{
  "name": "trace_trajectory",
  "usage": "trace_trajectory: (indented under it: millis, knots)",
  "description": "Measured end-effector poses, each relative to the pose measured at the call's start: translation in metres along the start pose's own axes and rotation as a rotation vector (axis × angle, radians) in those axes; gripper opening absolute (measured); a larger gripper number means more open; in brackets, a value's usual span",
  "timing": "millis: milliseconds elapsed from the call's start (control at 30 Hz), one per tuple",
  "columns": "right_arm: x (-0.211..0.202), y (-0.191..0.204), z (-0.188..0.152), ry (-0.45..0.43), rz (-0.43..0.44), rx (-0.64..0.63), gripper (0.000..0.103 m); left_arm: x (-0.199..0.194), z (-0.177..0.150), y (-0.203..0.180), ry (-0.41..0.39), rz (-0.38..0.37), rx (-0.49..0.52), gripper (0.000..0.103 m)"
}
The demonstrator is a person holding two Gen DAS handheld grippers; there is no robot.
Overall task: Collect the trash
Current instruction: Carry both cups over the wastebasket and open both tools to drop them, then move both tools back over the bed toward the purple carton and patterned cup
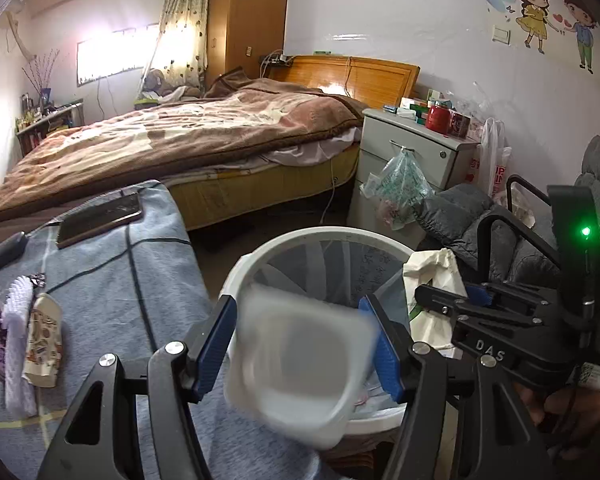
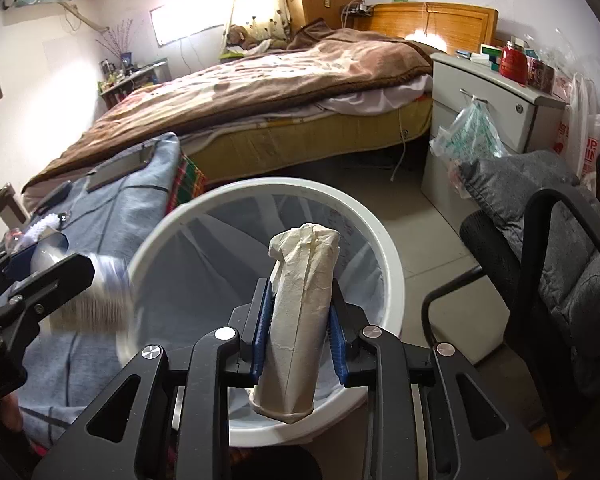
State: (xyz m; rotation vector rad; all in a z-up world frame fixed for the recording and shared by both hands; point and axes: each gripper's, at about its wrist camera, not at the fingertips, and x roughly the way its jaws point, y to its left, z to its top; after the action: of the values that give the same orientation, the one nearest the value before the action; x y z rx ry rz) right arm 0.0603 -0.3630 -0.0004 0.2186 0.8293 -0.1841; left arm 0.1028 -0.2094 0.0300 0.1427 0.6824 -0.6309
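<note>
The left gripper (image 1: 306, 344) is pinching a blurred white cup (image 1: 296, 364) over the bin (image 1: 236, 276). At three o'clock, the right gripper (image 2: 300, 336) is pinching a crumpled paper cup (image 2: 300, 312).

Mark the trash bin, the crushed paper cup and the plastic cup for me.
trash bin (image 2: 386, 264): right wrist view, white rim.
crushed paper cup (image 2: 300, 320): right wrist view, mid body.
plastic cup (image 1: 300, 356): left wrist view, blurred side.

Black tongs (image 1: 306, 344), blue ribbed pads (image 1: 214, 346), silver screws; other tongs (image 2: 299, 340) alike (white "DAS", green light).
</note>
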Motion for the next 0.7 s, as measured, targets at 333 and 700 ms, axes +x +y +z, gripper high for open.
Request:
trace_trajectory:
  millis: [333, 700]
  knots:
    - [0.003, -0.003, 0.000, 0.007, -0.035, -0.002, 0.043, 0.005, -0.001, -0.004, 0.003, -0.006, 0.003, 0.074]
    - [-0.004, 0.007, 0.002, -0.017, -0.025, -0.002, 0.050, -0.011, -0.005, 0.013, -0.012, 0.030, -0.023, 0.074]
